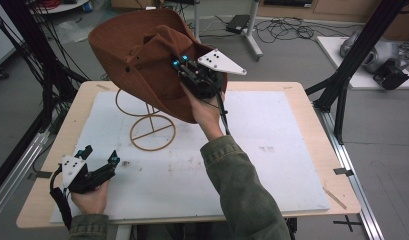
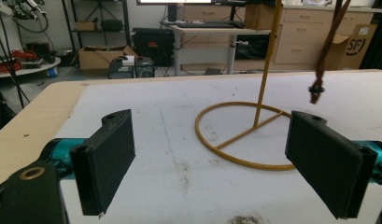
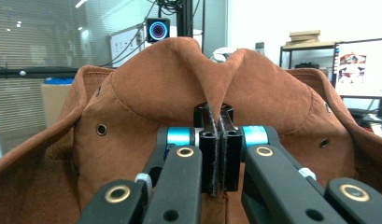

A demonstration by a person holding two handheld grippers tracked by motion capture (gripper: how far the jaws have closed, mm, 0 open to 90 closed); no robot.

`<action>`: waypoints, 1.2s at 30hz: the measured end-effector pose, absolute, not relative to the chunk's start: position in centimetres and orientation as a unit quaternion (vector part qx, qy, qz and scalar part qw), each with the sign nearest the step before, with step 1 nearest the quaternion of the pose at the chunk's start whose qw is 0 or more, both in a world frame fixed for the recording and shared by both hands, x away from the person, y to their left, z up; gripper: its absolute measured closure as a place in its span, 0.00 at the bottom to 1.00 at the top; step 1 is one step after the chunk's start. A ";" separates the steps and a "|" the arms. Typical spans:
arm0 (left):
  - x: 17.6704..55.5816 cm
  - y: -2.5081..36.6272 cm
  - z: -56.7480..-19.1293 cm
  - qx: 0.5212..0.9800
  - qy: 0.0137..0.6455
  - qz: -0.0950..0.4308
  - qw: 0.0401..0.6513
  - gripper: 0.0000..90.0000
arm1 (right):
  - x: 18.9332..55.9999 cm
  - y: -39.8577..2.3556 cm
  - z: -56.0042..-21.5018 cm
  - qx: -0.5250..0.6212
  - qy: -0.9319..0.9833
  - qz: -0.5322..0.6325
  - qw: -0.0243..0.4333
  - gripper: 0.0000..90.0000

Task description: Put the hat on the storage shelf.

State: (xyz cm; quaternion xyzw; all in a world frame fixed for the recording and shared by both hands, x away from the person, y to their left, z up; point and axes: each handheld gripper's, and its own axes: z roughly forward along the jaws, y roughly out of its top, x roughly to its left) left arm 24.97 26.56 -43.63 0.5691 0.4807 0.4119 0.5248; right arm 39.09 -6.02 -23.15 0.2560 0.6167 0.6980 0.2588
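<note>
Right gripper (image 1: pixel 184 64) raised, jaws clamped — left gripper (image 1: pixel 99 156) low, agape

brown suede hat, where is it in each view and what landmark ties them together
High view: the brown suede brimmed hat is held up at upper centre, above the table's far edge, by the right gripper.
Left gripper view: the hat's body is not in it; a brown cord hangs at upper right.
Right gripper view: the hat spans the frame, its crown crease pinched between the fingers.
Shared landmark: the gold wire stand, in the high and left gripper views.

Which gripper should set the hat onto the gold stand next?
Right. The right gripper is shut on the brown hat, above the gold wire stand. The left gripper is open, low on the table.
</note>
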 end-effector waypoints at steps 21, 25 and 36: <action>24.8 27.2 -43.7 0.562 0.488 0.412 0.526 0.18 | 39.8 -1.0 -24.7 0.239 0.640 0.693 0.230 0.99; 24.8 27.2 -43.7 0.563 0.488 0.413 0.524 0.18 | 39.8 -1.2 -25.4 0.245 0.639 0.695 0.222 0.99; 25.0 26.9 -43.8 0.568 0.488 0.410 0.521 0.18 | 39.6 -1.2 -27.2 0.240 0.647 0.693 0.209 0.99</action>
